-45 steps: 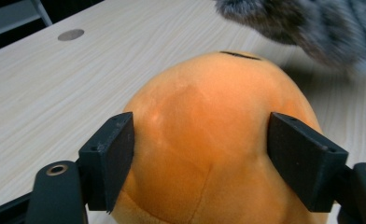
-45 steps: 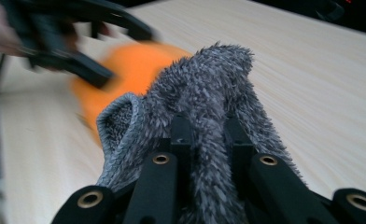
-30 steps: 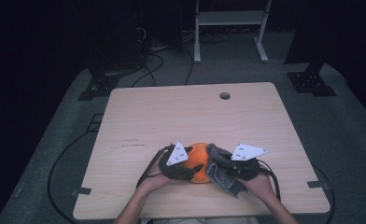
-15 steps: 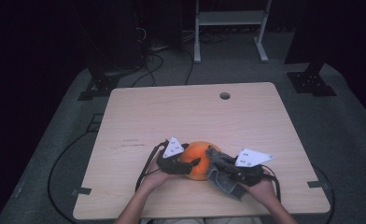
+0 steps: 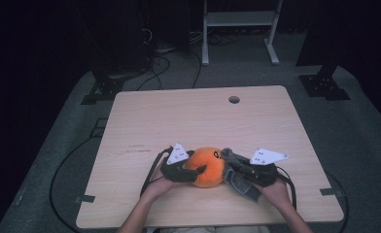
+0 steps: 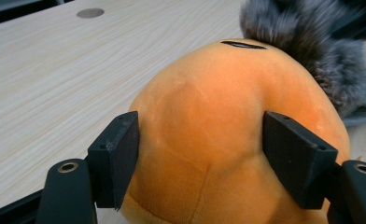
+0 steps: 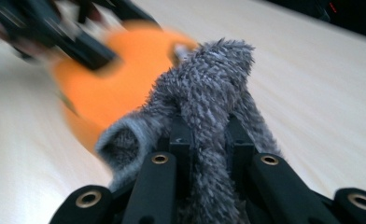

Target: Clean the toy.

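Note:
A round orange plush toy point(image 5: 205, 165) point(image 6: 218, 116) lies near the table's front edge. My left gripper point(image 5: 194, 171) point(image 6: 200, 126) is shut on it, with both black pads point(image 6: 120, 154) pressed into its sides. A grey fuzzy cloth piece point(image 5: 239, 178) point(image 7: 214, 79) point(image 6: 312, 51) lies against the toy's right side. My right gripper point(image 5: 231, 164) point(image 7: 204, 126) is shut on this cloth, which bunches up between the jaws. The right gripper view has the orange toy point(image 7: 111, 79) and the left gripper point(image 7: 78, 42) blurred beyond the cloth.
The pale wooden table point(image 5: 179, 116) has a round cable hole point(image 5: 234, 99) near its far edge. Behind it stand a white metal frame point(image 5: 237, 29) and dark stand bases, with cables on the grey floor. Black cables trail from both grippers over the table front.
The right gripper has shifted slightly to the right with the grey cloth. The left gripper's plate has edged a little left, and the orange toy has stayed in place.

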`<state>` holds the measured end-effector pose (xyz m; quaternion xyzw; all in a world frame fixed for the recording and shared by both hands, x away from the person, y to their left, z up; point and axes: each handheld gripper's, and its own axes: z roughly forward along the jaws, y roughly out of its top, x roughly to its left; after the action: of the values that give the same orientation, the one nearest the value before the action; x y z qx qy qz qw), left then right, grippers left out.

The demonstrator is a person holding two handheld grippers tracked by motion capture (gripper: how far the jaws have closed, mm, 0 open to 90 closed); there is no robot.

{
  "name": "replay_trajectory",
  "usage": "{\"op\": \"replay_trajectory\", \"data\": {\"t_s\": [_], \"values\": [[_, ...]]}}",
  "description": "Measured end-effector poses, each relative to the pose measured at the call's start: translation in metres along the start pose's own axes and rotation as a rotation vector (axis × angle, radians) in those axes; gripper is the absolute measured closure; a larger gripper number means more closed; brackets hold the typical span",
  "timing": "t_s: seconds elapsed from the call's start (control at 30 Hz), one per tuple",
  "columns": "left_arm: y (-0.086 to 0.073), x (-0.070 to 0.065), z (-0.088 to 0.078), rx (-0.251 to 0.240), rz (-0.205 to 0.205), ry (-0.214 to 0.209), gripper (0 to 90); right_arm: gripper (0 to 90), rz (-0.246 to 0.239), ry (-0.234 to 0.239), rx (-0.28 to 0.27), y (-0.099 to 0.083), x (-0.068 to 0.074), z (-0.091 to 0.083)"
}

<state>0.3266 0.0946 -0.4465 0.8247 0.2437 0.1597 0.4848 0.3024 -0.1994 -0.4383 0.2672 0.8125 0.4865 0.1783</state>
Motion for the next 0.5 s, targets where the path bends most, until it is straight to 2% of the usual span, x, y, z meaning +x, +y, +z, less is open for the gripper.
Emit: {"op": "replay_trajectory", "data": {"t_s": [0.07,0.13,0.2,0.23,0.27,0.3,0.37,0.4,0.5], "values": [[0.001,-0.002,-0.001,0.014,0.023,0.000,29.4,76.7,-0.044,0.026,-0.028,0.009,0.009,0.002],[-0.001,-0.002,-0.002,0.017,0.028,-0.009,30.2,76.6,-0.084,0.027,-0.013,0.011,0.015,0.006],[-0.001,-0.002,-0.003,0.017,0.028,-0.012,30.7,76.6,-0.079,0.028,-0.004,0.010,0.014,0.007],[-0.002,-0.002,-0.004,0.016,0.027,-0.016,30.7,76.6,-0.064,0.027,0.002,0.007,0.010,0.007],[-0.001,-0.003,-0.004,0.017,0.037,-0.021,30.7,76.7,-0.020,-0.011,0.037,0.000,-0.002,0.006],[-0.001,-0.004,-0.005,0.017,0.043,-0.026,30.7,76.6,-0.004,-0.025,0.053,-0.003,-0.006,0.006],[0.000,-0.009,-0.005,0.013,0.081,-0.036,30.7,76.6,0.030,-0.036,0.087,-0.009,-0.015,0.005],[0.001,-0.012,-0.005,0.014,0.101,-0.040,30.7,76.6,0.034,-0.026,0.073,-0.009,-0.015,0.002],[0.002,-0.019,-0.007,0.023,0.172,-0.074,30.7,76.6,0.012,0.035,-0.031,0.005,-0.006,-0.005]]}}
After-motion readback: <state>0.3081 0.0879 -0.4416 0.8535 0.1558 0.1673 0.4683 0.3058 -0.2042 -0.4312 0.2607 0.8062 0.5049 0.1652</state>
